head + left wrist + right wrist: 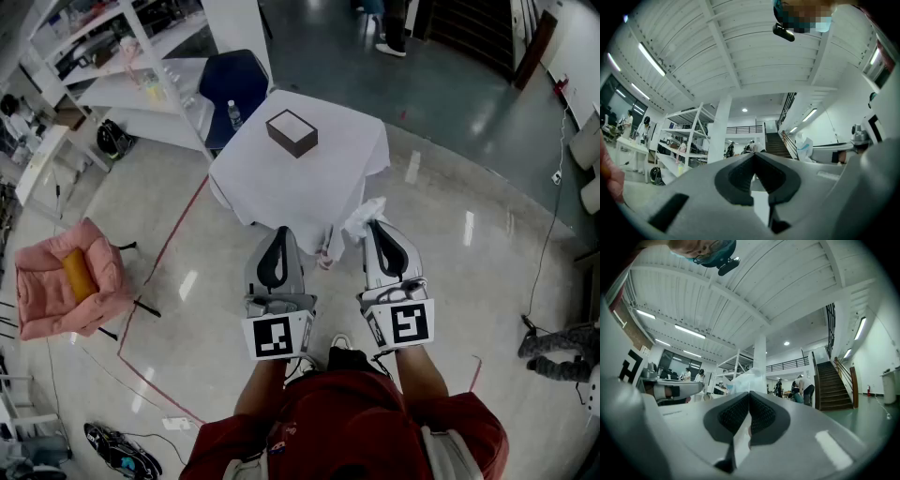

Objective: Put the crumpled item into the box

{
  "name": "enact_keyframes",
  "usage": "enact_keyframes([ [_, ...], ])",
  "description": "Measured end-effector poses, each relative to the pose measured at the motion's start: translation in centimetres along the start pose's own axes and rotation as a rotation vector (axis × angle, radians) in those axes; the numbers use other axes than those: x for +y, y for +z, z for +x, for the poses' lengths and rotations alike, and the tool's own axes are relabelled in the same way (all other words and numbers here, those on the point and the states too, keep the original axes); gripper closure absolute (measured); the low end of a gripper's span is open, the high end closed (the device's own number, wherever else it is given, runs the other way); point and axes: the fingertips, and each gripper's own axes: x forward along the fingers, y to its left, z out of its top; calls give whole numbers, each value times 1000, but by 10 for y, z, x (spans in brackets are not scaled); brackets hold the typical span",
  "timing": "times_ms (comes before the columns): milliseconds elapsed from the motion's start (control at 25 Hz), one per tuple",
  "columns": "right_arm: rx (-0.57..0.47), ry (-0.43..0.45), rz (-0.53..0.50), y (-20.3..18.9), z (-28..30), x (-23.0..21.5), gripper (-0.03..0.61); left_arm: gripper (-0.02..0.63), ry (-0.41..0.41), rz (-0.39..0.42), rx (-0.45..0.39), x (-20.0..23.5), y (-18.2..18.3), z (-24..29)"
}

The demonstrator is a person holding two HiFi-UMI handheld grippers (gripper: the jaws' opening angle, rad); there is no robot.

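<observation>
A small dark box (292,132) with a white top stands on a table draped in white cloth (272,183), ahead of me. My right gripper (377,223) is shut on a crumpled white item (364,217) that bunches out past its tips, short of the table's near right corner. In the right gripper view the crumpled item (745,379) rises above the closed jaws of the right gripper (749,393). My left gripper (279,231) is beside it, shut and holding nothing. In the left gripper view the left gripper (754,153) has its jaws together and the crumpled item (805,146) shows at the right.
A blue chair (232,80) and a water bottle (234,115) are behind the table's far left. White shelving (122,66) lines the back left. A pink armchair with a yellow cushion (66,281) sits at the left. A red tape line (159,262) crosses the floor.
</observation>
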Motion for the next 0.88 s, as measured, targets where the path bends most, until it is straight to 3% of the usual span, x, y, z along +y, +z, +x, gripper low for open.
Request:
enact_keyframes([
  [400,-27,9,-13,7,-13,15,575,611,-13,29,-26,-10,14,-16],
  [880,-71,-8,34,6,-20,-32,575,611,-21,47,-16,-45,7,8],
])
